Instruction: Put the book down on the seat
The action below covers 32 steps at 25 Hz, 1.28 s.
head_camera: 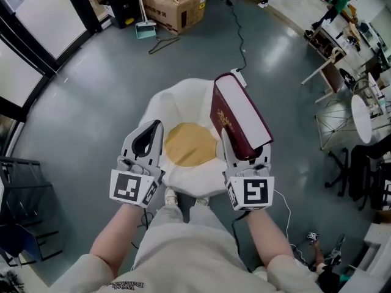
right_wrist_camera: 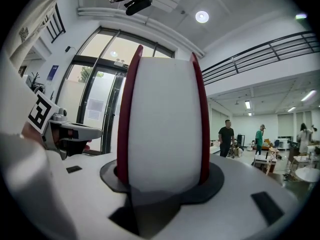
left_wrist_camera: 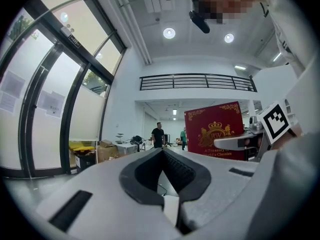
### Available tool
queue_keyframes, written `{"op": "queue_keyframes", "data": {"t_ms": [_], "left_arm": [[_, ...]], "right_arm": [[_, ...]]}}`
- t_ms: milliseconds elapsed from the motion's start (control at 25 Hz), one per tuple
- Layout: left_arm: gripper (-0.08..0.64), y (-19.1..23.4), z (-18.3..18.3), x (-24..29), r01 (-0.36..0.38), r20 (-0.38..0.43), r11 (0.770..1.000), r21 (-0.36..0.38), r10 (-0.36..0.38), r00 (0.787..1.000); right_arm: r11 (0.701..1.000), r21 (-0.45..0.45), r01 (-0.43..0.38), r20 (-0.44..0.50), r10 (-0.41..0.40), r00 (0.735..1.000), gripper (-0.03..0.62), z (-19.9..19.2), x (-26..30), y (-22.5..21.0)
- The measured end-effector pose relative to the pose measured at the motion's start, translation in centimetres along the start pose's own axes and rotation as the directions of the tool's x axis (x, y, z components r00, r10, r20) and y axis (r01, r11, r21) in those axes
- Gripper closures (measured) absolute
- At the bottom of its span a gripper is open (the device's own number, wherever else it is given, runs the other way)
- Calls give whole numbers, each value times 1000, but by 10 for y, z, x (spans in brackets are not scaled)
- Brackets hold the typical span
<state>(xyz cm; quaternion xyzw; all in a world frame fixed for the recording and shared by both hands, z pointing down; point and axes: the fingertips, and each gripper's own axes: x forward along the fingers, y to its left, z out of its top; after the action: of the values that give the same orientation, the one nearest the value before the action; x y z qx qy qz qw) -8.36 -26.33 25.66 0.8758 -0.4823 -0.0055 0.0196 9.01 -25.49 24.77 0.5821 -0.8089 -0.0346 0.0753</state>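
A thick hardback book (head_camera: 241,118) with dark red covers, gold crest and lettering and a smooth white page block stands on edge in the right gripper (head_camera: 244,148). The jaws are clamped across its thickness at the near end. In the right gripper view the rounded white page edge fills the gap between the two red boards (right_wrist_camera: 162,124). From the head view the upper page edge reads as a long strip running away from the person, with the far end leaning a little left. The crest cover faces the left gripper (head_camera: 154,130) and shows upright in the left gripper view (left_wrist_camera: 215,129). The book hangs over the right side of a white moulded shell chair (head_camera: 168,102) and is not lying on its round, flat tan seat cushion (head_camera: 189,144), which is bare. The left gripper is level beside the cushion's left edge. Its dark ribbed pads meet at the tips and hold nothing. Smooth, glossy grey floor (head_camera: 91,84) lies open to the left of and beyond the chair. A black cable (head_camera: 238,35) runs across it, a cardboard box (head_camera: 177,5) stands well away, and wire-frame furniture (head_camera: 342,121) crowds the right.
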Motion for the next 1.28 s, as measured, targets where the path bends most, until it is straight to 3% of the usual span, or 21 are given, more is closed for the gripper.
{"op": "queue_keyframes", "data": {"t_ms": [240, 520, 960, 1280], "left_arm": [[557, 32, -54, 44, -20, 15, 1000, 13, 19, 1000], [557, 54, -171, 83, -22, -11, 1000, -5, 22, 1000], [557, 71, -450, 111, -4, -85, 998, -63, -1, 996], [557, 77, -647, 109, 2, -188, 996, -86, -18, 982]], "right_arm": [[1000, 13, -26, -27, 26, 999, 375, -49, 67, -7], [999, 24, -35, -84, 37, 996, 374, -166, 119, -3], [994, 110, -12, -208, 35, 978, 373, -442, 167, 27], [988, 154, 5, -298, 42, 954, 373, -639, 181, 59]]}}
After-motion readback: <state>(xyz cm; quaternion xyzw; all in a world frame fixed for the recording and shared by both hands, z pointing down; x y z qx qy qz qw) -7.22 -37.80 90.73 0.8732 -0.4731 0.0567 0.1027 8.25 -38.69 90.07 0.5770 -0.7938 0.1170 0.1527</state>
